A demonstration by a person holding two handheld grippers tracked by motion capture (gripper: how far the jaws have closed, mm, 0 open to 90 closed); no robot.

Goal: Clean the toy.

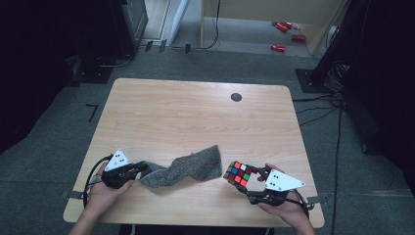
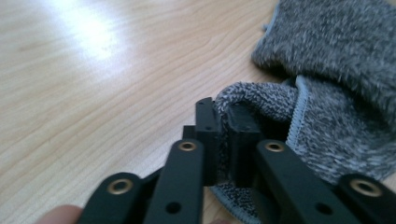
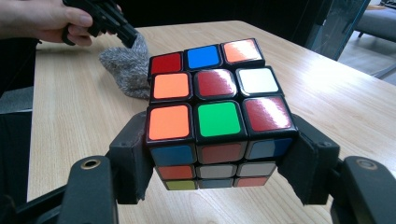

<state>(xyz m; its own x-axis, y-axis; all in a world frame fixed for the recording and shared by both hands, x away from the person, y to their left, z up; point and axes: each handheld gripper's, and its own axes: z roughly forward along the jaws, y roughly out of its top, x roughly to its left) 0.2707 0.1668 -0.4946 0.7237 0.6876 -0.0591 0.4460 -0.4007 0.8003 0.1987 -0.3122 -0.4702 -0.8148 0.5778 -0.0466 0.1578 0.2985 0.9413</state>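
Grey knitted cloth [image 1: 188, 166], fuzzy, with a paler stitched hem: twisted along its length and stretched across the near part of the bench [image 1: 195, 112], one end pinched between the fingers [image 2: 208, 135] of the left gripper [image 1: 142, 168], other end lying flat and spread near the cube. Colour-scrambled puzzle cube [image 3: 215, 112], black-framed, glossy stickers in red, orange, blue, green, white: clamped by two opposite sides in the right gripper [image 3: 215, 163], tilted, at the near right of the bench.
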